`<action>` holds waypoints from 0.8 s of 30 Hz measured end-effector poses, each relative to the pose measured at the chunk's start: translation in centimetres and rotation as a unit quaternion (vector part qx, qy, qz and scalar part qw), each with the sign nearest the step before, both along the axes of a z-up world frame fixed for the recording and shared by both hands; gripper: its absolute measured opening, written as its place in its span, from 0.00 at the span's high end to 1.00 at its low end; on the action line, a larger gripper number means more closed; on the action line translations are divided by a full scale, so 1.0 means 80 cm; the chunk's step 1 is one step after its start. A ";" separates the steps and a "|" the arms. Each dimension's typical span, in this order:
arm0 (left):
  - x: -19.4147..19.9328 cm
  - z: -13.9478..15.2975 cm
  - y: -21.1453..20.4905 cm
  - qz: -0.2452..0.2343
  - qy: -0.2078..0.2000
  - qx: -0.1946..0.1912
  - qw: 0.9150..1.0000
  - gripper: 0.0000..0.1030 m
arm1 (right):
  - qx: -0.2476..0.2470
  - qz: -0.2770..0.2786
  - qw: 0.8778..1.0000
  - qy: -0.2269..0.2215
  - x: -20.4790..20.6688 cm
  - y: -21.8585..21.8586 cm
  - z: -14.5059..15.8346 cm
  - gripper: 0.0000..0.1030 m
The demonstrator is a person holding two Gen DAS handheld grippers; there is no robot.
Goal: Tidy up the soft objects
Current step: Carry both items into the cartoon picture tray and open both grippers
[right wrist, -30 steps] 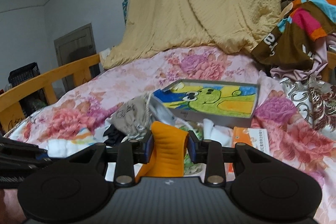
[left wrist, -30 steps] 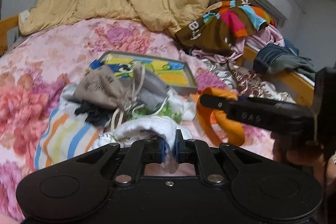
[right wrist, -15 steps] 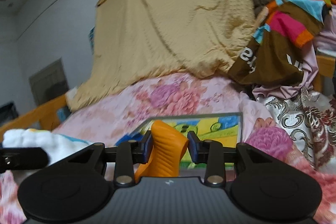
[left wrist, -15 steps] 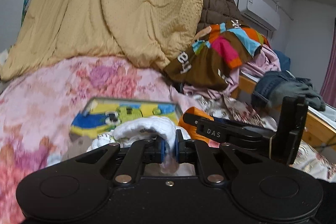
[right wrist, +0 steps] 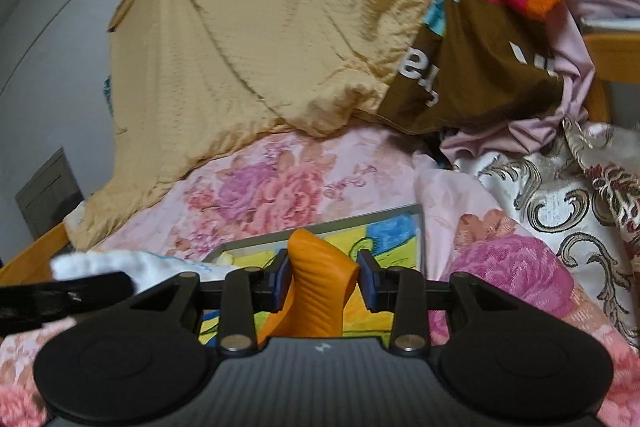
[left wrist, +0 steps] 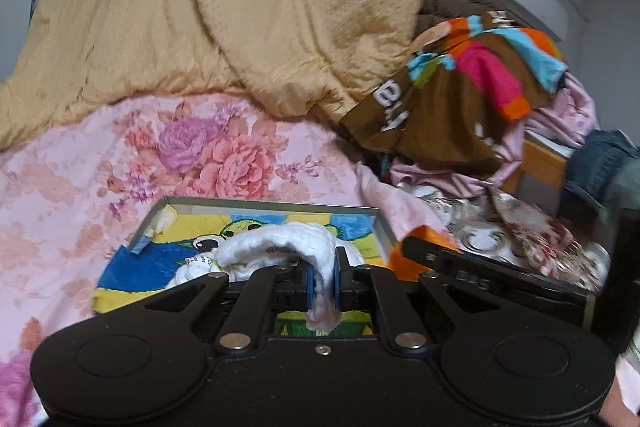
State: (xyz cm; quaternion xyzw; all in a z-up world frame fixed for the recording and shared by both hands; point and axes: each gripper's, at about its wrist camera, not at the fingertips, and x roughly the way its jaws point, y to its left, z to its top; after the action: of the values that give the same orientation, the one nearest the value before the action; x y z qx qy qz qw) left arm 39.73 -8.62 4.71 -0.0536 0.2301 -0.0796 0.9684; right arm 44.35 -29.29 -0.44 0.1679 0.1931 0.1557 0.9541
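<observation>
My left gripper (left wrist: 323, 281) is shut on a white cloth (left wrist: 280, 245) and holds it over the shallow grey box (left wrist: 276, 205) with a cartoon frog picture inside. My right gripper (right wrist: 323, 281) is shut on a ribbed orange cloth (right wrist: 316, 291), also above that box (right wrist: 360, 217). In the left wrist view the right gripper's black finger (left wrist: 460, 263) and a bit of the orange cloth (left wrist: 404, 253) show just to the right. In the right wrist view the white cloth (right wrist: 120, 263) and the left gripper's finger (right wrist: 68, 291) show at the left.
The box lies on a pink floral bedspread (left wrist: 80, 187). A tan quilt (left wrist: 224, 11) is heaped behind. A pile of colourful clothes (left wrist: 472, 79) and patterned fabric (right wrist: 560, 195) lies at the right by the wooden bed rail (left wrist: 544, 163).
Both grippers have lifted with their cloths and moved forward over the box. The pile of small bags and striped cloth has dropped out of view.
</observation>
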 end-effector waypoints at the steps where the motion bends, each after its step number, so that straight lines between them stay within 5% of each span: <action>1: 0.011 -0.005 0.000 0.001 0.005 -0.005 1.000 0.91 | 0.003 -0.002 1.000 0.004 0.005 -0.002 -0.001 0.62; 12: 0.103 -0.049 0.001 0.013 0.075 -0.037 0.996 0.91 | -0.018 -0.017 0.999 0.043 0.056 0.000 -0.023 0.62; 24: 0.107 -0.087 -0.005 -0.002 0.138 -0.022 0.990 0.89 | -0.062 -0.008 0.996 0.070 0.064 0.015 -0.038 0.60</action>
State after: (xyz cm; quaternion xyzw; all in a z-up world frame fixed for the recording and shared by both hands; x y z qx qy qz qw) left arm 48.31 -9.04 -2.22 -0.0848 0.3595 -0.0788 0.9259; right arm 49.50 -28.10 -3.49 0.1204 0.2674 0.1240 0.9480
